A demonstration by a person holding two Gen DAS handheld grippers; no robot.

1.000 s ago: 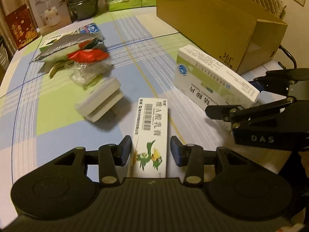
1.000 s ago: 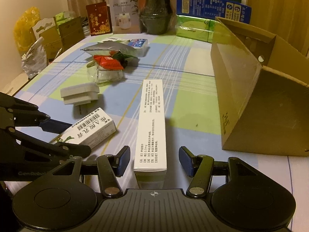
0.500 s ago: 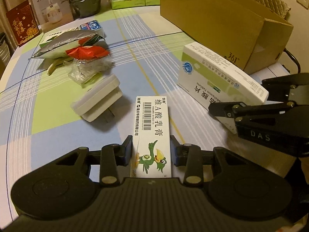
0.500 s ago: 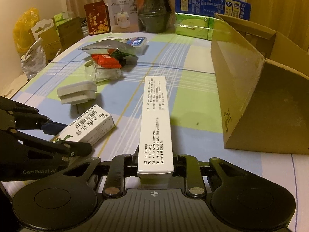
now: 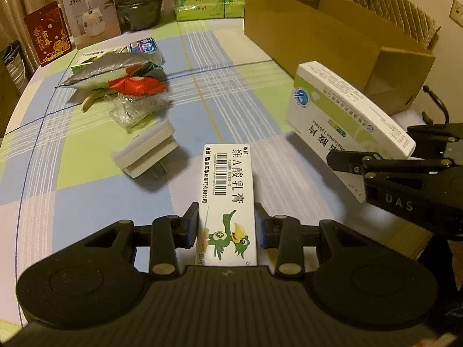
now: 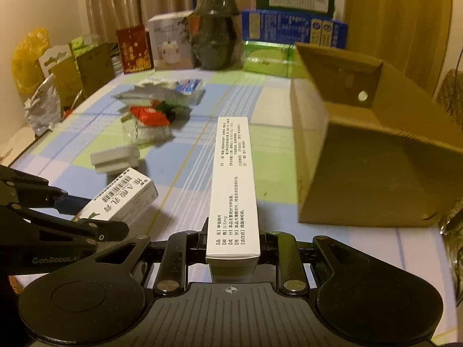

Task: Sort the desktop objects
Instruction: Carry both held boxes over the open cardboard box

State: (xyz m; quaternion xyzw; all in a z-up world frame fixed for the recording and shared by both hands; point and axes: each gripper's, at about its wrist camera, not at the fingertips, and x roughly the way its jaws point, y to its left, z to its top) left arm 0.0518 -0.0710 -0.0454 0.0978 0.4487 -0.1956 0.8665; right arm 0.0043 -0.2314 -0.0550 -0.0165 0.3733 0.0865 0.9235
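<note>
My left gripper (image 5: 227,225) is shut on the near end of a white ointment box (image 5: 228,190) with a barcode and a green bird; the pads press its long sides. In the right wrist view that box (image 6: 121,196) hangs tilted above the tablecloth. My right gripper (image 6: 233,240) is shut on the near end of a long white tablet box (image 6: 233,179). From the left wrist view that tablet box (image 5: 341,115) shows its green-and-white face, raised and slanted. An open cardboard box (image 6: 361,159) lies on its side to the right.
A white plug block (image 5: 147,150) lies left of the ointment box. Behind it is a heap of foil and red wrappers (image 5: 121,86). A dark jar (image 5: 139,3), green tissue packs (image 5: 208,3), a white carton (image 5: 89,11) and a red card (image 5: 49,37) line the table's far edge.
Both grippers' jaws have shut on their boxes, the right from wide open. Both boxes have since risen a little off the tablecloth.
</note>
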